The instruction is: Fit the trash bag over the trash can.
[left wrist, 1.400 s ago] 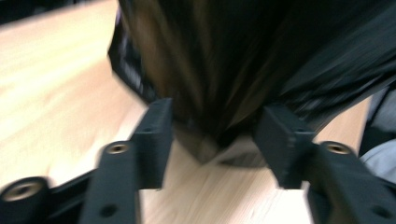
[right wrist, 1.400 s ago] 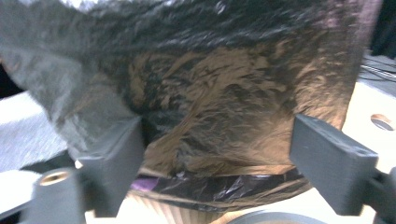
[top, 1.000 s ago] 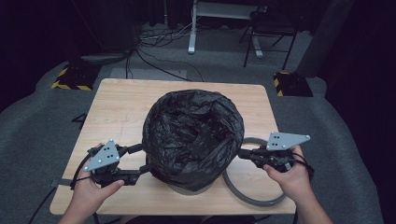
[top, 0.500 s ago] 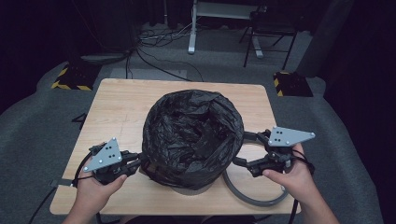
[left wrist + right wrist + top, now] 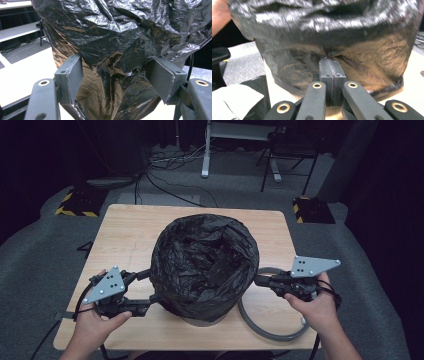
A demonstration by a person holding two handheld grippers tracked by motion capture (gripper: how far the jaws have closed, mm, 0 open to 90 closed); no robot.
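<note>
Now, high view: black bag (image 5: 205,262) lines a bin standing mid-bench (image 5: 130,235); grey ring (image 5: 265,330) lies at its right foot; no readable writing.
Left hand (image 5: 92,325): low at the bag's left flank, left claw (image 5: 150,287) levelled at the plastic.
Left gripper view: left claw (image 5: 117,75) has just been opening; jaws spread wide around bag (image 5: 120,37), gripping nothing.
Right gripper view: right claw (image 5: 331,65) has just closed, pinching a fold of bag (image 5: 327,30).

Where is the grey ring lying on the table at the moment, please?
In the high view the grey ring lies flat on the wooden table near its front right corner, partly tucked under the black bag and just below the right hand-held gripper.
</note>
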